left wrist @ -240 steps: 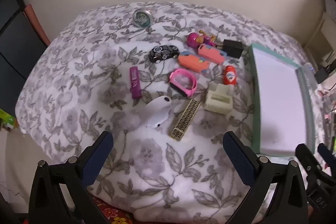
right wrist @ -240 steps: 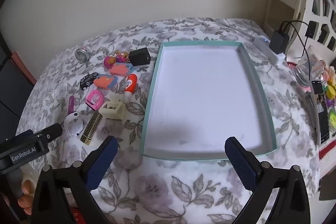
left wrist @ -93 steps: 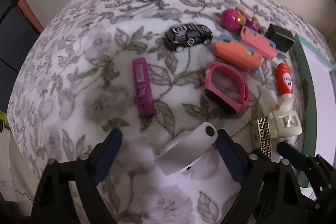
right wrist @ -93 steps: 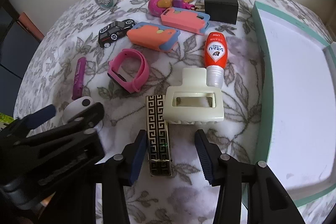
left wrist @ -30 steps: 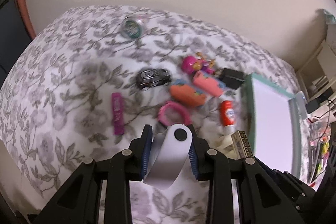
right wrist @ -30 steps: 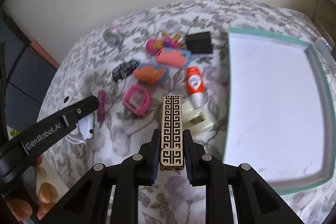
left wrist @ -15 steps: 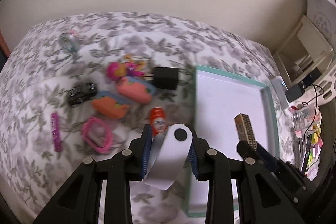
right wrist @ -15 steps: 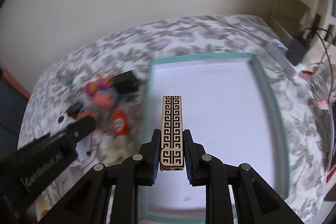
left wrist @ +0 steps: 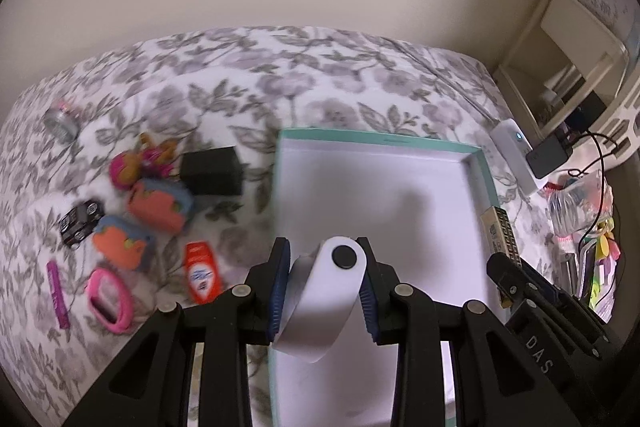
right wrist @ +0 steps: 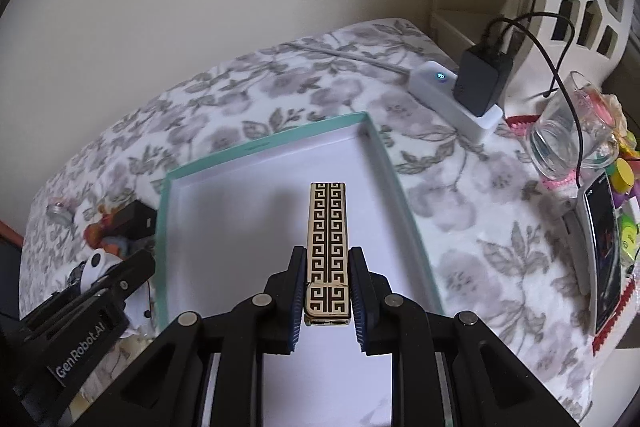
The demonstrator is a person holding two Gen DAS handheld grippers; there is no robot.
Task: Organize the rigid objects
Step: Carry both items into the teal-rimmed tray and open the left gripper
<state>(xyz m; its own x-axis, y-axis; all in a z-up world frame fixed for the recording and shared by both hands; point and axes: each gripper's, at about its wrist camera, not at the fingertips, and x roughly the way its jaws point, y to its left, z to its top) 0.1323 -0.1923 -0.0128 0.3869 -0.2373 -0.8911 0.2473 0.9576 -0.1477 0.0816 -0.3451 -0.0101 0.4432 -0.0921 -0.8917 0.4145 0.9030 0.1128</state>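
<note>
Wrist views: both grippers now over tray (right wrist: 404, 203) vs bedspread earlier, jaws clamping white band (left wrist: 326, 303) & patterned bar (right wrist: 327, 243).

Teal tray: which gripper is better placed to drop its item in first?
Probably right. The right gripper holds the gold patterned bar squarely over the teal tray; the left gripper with its white band sits over the tray's near-left edge.

The white floor of the teal-rimmed rectangular tray (right wrist: 384, 155) lay bare, open to approach from above. Left of it, a black charger block (left wrist: 211, 171) and red-capped tube (left wrist: 203, 271) crowded the floral bedspread (left wrist: 320, 83). Right, a clear glass (right wrist: 568, 131) and white power strip (right wrist: 452, 99) stood close.
</note>
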